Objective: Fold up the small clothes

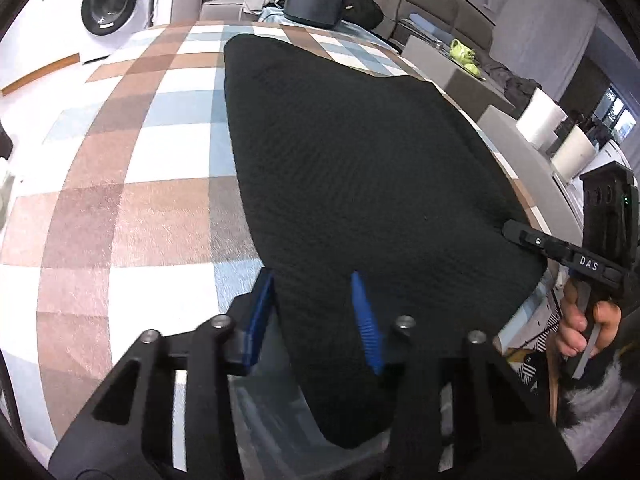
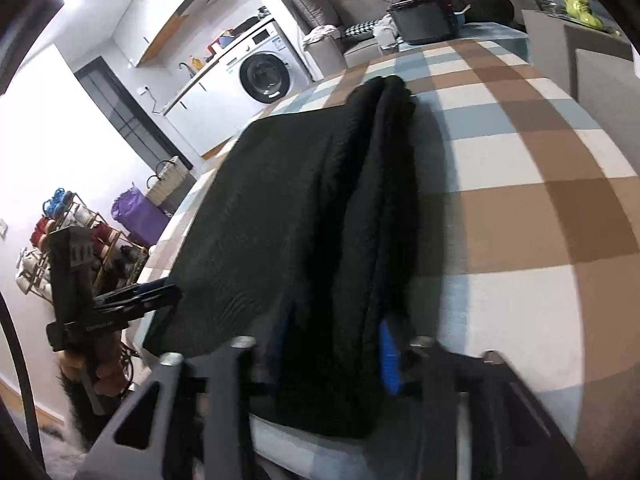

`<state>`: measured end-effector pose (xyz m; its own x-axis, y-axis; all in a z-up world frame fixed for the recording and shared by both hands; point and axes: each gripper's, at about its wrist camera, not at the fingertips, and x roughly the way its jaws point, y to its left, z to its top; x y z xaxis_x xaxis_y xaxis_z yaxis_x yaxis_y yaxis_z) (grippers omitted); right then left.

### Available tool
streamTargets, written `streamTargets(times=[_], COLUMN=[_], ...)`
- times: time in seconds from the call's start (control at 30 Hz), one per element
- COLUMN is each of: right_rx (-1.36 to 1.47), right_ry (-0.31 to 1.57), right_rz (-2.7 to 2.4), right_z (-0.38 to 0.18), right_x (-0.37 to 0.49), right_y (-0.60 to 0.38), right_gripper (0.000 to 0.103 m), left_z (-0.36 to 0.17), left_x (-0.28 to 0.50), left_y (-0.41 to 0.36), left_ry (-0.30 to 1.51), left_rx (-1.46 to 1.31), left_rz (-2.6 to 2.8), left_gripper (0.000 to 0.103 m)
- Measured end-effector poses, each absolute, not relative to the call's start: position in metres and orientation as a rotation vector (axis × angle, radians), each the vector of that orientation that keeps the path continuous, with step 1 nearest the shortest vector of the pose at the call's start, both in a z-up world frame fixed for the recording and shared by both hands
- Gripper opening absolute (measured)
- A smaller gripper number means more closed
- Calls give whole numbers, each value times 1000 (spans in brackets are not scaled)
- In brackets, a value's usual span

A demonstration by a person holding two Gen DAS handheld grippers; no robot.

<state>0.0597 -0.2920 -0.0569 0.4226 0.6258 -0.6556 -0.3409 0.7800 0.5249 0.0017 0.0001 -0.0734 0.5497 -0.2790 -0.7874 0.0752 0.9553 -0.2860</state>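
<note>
A black knitted garment (image 1: 352,168) lies flat on the checked table top (image 1: 132,200). My left gripper (image 1: 314,292) is open at the garment's near left corner, its blue pads (image 1: 366,320) astride the cloth edge. In the left wrist view my right gripper (image 1: 516,230) reaches the garment's near right edge; whether it grips is unclear there. In the right wrist view the garment (image 2: 280,200) has a raised fold along its right side, and my right gripper (image 2: 336,344) is open with cloth bunched between its blue pads (image 2: 390,360). The left gripper (image 2: 160,294) touches the garment's left corner.
A dark bin (image 1: 314,6) and a pile of clothes stand at the table's far end. A washing machine (image 1: 114,4) is at the far left. White stools (image 1: 540,116) and a grey bench are along the right. A shoe rack (image 2: 80,240) stands left of the table.
</note>
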Motion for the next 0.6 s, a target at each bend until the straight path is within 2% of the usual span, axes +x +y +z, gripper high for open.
streamTargets(times=[0.07, 0.6], right_rx=[331, 312], right_ry=[958, 985], right_rz=[608, 530], right_z=[-58, -56], right_x=[62, 131], right_y=[-287, -229], right_gripper=[26, 25], left_z=[-74, -73], left_x=[8, 105], left_y=[2, 34], left_ry=[962, 963], left_rx=[-241, -217], left_rz=[-206, -60], left_gripper=[29, 29])
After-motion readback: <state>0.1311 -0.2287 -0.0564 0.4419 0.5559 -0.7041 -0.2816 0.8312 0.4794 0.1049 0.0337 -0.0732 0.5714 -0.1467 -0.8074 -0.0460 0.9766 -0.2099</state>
